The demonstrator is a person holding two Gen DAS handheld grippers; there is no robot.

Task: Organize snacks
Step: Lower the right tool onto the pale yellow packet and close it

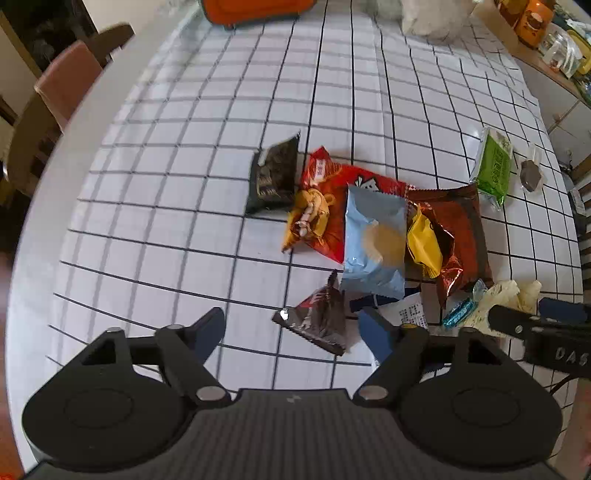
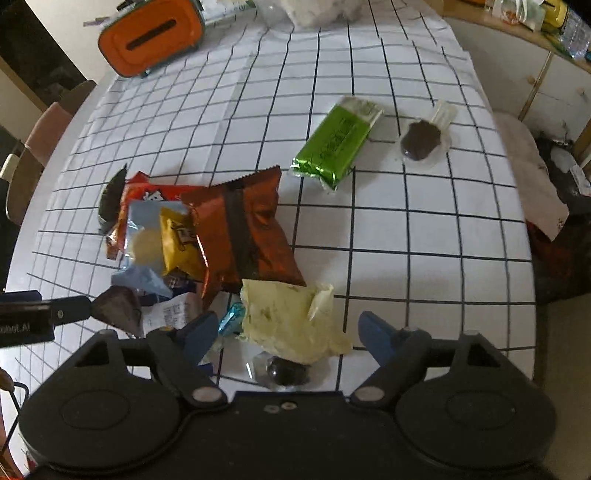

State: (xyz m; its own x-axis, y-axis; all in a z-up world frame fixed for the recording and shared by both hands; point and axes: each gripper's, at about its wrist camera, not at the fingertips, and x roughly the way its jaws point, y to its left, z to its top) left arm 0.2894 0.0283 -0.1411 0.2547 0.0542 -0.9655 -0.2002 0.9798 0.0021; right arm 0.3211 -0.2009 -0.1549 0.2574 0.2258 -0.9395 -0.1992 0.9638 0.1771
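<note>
A pile of snack packets lies on the checked tablecloth (image 1: 184,184): a black packet (image 1: 273,177), a red bag (image 1: 332,192), a light blue packet (image 1: 373,243), a yellow packet (image 1: 424,243) and a brown-red bag (image 2: 243,236). A dark triangular packet (image 1: 321,317) lies between the fingers of my open left gripper (image 1: 291,332). My open right gripper (image 2: 284,332) straddles a pale yellow wrapper (image 2: 291,321). A green packet (image 2: 340,144) and a chocolate in clear wrap (image 2: 421,140) lie apart at the far right.
An orange box (image 2: 151,37) stands at the table's far left edge. A white bag (image 1: 432,18) sits at the far end. Chairs (image 1: 66,88) stand to the left. A small blue candy (image 2: 232,317) and a dark sweet (image 2: 288,369) lie near my right gripper.
</note>
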